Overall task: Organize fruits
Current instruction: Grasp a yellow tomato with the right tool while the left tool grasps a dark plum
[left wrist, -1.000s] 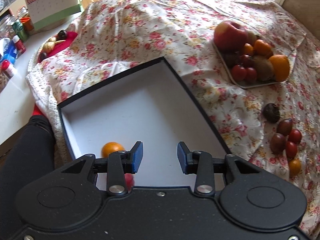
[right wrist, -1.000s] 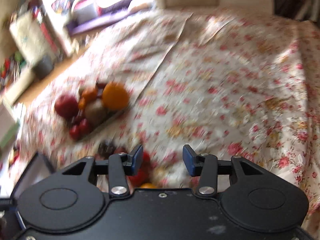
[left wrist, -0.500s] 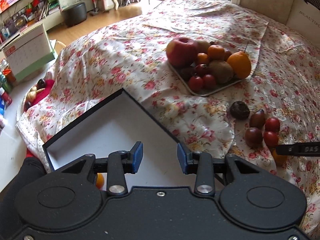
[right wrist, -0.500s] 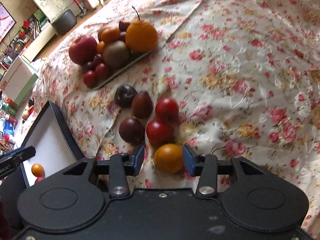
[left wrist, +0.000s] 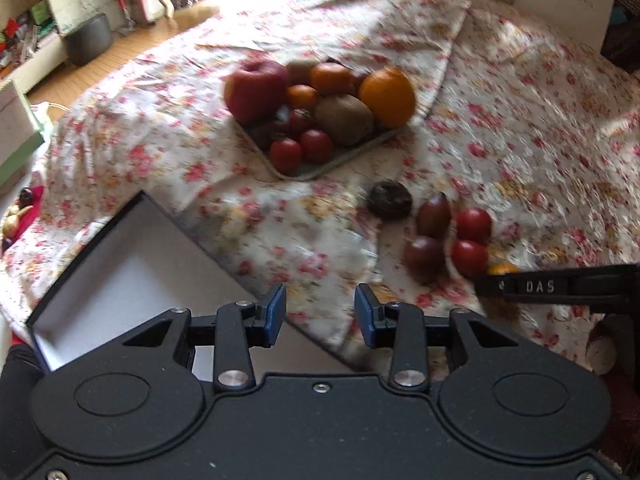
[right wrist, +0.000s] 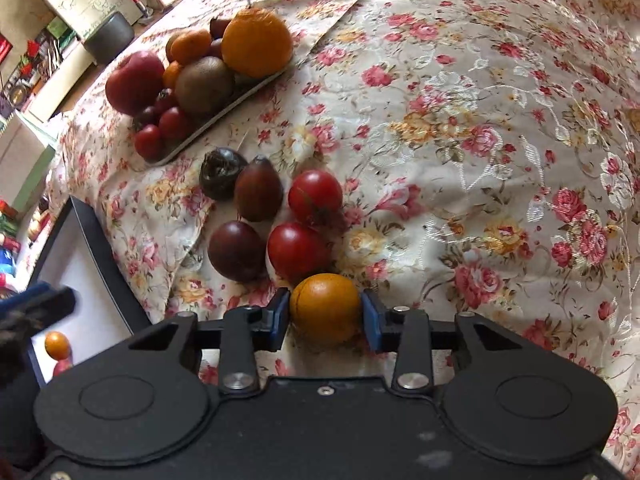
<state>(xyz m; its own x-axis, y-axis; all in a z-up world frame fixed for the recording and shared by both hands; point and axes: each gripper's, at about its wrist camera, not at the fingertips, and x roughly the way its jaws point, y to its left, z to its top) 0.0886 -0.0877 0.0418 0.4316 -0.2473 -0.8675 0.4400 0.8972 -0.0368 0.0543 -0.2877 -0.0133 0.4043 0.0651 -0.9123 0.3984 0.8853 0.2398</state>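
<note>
My right gripper point(right wrist: 325, 316) is open with its pads on either side of an orange tomato point(right wrist: 325, 307) lying on the floral cloth; whether the pads touch it I cannot tell. Just beyond lie two red tomatoes point(right wrist: 298, 252), two dark tomatoes point(right wrist: 236, 250) and a dark wrinkled fruit point(right wrist: 221, 172). My left gripper point(left wrist: 320, 316) is open and empty above the right edge of the black box with a white inside point(left wrist: 120, 264). A small orange fruit point(right wrist: 57, 345) lies in the box in the right wrist view. The right gripper's finger point(left wrist: 556, 286) shows in the left wrist view.
A tray point(left wrist: 320, 170) piled with an apple point(left wrist: 256, 90), an orange point(left wrist: 388, 96), a kiwi point(left wrist: 344, 120) and small tomatoes stands farther back. Shelves, a dark bin point(left wrist: 88, 38) and a calendar box point(left wrist: 16, 136) lie off the left edge.
My right gripper has moved forward and down so the orange tomato now sits between its pads. My left gripper has swung right, away from the box interior toward the loose fruits.
</note>
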